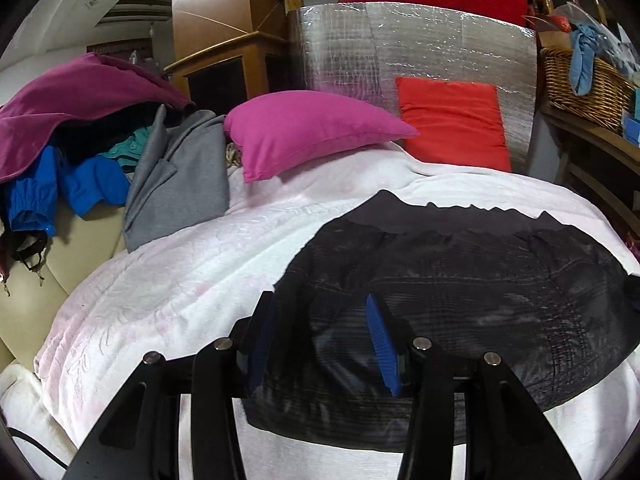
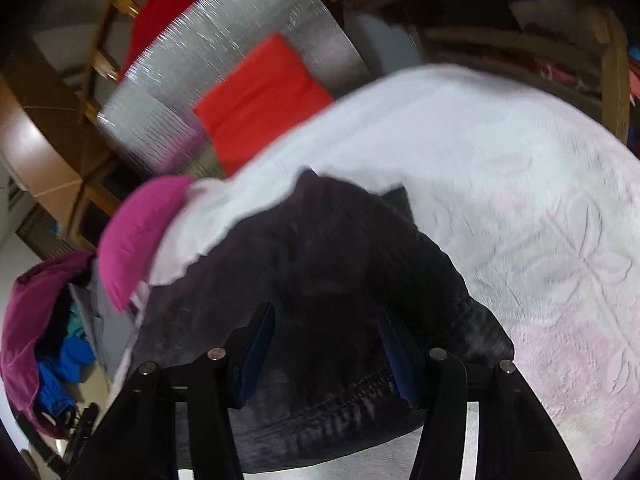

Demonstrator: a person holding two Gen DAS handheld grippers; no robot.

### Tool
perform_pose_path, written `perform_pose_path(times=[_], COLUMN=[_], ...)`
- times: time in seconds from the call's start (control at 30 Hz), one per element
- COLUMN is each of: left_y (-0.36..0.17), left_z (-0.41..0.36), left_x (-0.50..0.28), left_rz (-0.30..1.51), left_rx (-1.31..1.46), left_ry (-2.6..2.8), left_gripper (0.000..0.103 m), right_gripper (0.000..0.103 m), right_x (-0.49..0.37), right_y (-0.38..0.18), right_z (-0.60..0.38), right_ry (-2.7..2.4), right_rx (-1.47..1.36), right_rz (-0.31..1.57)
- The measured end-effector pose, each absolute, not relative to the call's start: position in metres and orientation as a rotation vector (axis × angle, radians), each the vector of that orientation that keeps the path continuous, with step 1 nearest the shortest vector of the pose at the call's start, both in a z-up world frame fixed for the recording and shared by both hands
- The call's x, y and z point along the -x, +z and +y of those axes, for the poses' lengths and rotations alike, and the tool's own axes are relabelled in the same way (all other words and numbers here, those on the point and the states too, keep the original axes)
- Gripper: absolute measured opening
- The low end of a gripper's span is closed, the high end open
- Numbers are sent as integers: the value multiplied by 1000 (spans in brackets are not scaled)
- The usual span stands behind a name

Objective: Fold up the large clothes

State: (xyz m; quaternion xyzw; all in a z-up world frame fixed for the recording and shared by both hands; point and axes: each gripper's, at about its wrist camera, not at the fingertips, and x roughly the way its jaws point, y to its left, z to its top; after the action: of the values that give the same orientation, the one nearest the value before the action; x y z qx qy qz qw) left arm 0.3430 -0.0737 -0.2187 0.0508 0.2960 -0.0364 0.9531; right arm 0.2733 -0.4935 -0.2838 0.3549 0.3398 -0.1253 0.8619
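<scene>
A dark jacket (image 1: 460, 300) is lying spread out on a white blanket (image 1: 180, 280) that is covering the bed. In the left wrist view the left claw (image 1: 322, 344) is hanging over the near left part of the jacket with its two blue-padded fingers (image 1: 382, 344) standing wide apart. Nothing is sitting between them; whether the tips are touching the cloth cannot be told.

In the right wrist view, which is blurred and tilted, the right claw (image 2: 326, 344) is poised above the same jacket (image 2: 320, 280), near a stitched seam at its near edge. Its fingers (image 2: 256, 348) are also spread wide, with only dark cloth showing in the gap and nothing pinched.

Beyond the jacket a pink pillow (image 1: 312, 132) is resting on the blanket, and a red pillow (image 1: 452, 120) is leaning against a silver padded panel (image 1: 380, 48) at the head of the bed. To the left a heap of clothes is piling up: a grey garment (image 1: 180, 176), a blue one (image 1: 80, 184) and a purple one (image 1: 80, 100) on top. A wicker basket (image 1: 580, 80) is sitting on a wooden shelf at the right.
</scene>
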Motion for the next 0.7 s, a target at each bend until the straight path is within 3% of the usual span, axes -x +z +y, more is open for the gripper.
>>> perform_pose_path(times=[0.13,0.37,0.47,0.53,0.6,0.7], left_y=[-220,-224,-229,-235,-245,-271], left_z=[-83,-96,-104,-113,-121,-134], left_x=[-342,-344,-346,-348,-355,-369], left_rz=[609,641,668,692,740,858], left_rx=[-113,-105,-102,-117,-143,-201], left_ry=[-88,-117,-135,-141,-140,-133], left_gripper=[47,48,48,52,64,65], right_gripper=[56,56,56,56,57,58], right_x=[-283,-264,-271,-285,-295,-295], right_y=[-300,-266,-267,-281,-294,-290], right_z=[-494,-479,-469,-463,-460,-456], right_ry=[-285,-240,-209,-220,-243,-254], right_rx=[-726,-655,-645,-640,-611,-573], right_rz=[777,629,661,750,812,805])
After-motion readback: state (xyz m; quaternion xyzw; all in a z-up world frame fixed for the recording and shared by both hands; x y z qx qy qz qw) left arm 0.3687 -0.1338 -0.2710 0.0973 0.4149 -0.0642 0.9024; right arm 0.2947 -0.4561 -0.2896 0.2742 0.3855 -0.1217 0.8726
